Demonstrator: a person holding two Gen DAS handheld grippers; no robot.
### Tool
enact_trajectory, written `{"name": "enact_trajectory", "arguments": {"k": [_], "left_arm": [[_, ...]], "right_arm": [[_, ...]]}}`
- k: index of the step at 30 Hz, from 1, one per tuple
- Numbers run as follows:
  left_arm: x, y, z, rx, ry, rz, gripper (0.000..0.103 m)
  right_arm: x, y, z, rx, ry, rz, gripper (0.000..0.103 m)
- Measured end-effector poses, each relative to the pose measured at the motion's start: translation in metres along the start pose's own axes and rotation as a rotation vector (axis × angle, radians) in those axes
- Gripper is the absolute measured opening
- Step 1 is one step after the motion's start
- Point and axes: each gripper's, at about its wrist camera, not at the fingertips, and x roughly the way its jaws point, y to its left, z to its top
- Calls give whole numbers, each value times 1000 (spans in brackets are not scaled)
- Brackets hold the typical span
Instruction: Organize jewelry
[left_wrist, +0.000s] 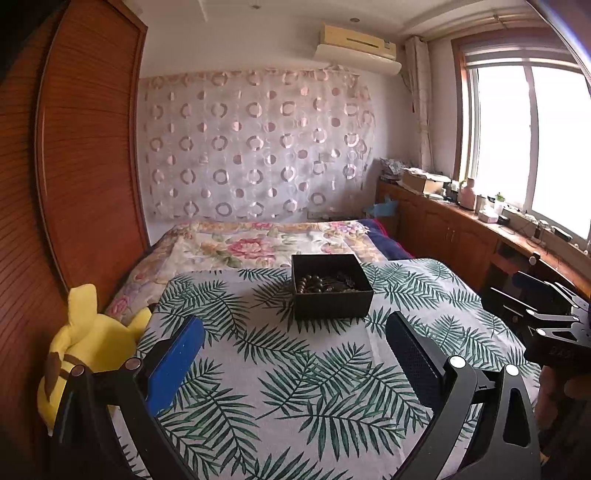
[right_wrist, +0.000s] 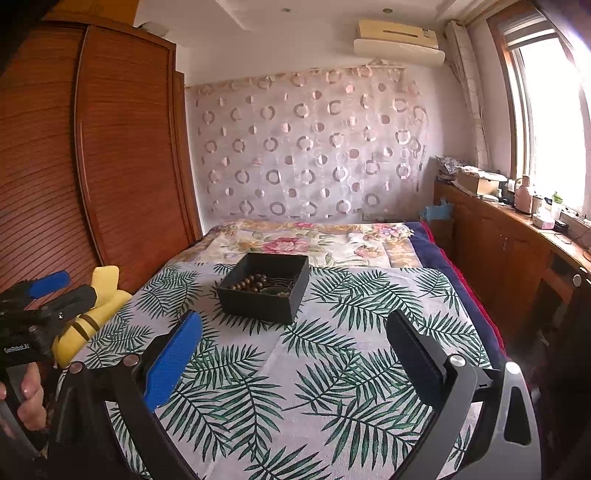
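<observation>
From your left, at about nine o'clock, a yellow plush (left_wrist: 88, 339) lies at the edge of the cloth (left_wrist: 295, 387), against the wardrobe (left_wrist: 85, 155). Your left gripper (left_wrist: 295, 354) hovers low over the leaf-print cloth with its jaws spread wide and nothing between them. Straight ahead at twelve o'clock sits the black box (left_wrist: 330, 304), open-topped and upright on the cloth, with a string of dark beads (left_wrist: 314, 284) and other dark jewelry heaped inside; you cannot make out the separate pieces. Your right gripper (right_wrist: 295, 350) is likewise spread wide and holds nothing, and from its view the box (right_wrist: 264, 308) stands at about eleven o'clock, its beads (right_wrist: 251, 282) lying toward the near-left corner. No jewelry shows on the cloth outside the box. That fits two readings: the pieces have all been gathered in and you are drawing clear, or they wait in the box to be lifted out and laid in order. The pictures do not settle which, so judge before you commit. Should you reach in, the beads will likely drag their neighbours along, and the box is light enough to slide, so one gripper may need to steady its wall.
</observation>
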Motion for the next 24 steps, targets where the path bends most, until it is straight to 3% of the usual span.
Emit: {"name": "enact_trajectory", "arguments": {"k": [24], "left_arm": [[-3, 1, 1, -3, -5, 0, 95]], "right_arm": [[2, 1, 0, 1, 0, 1, 100]]}}
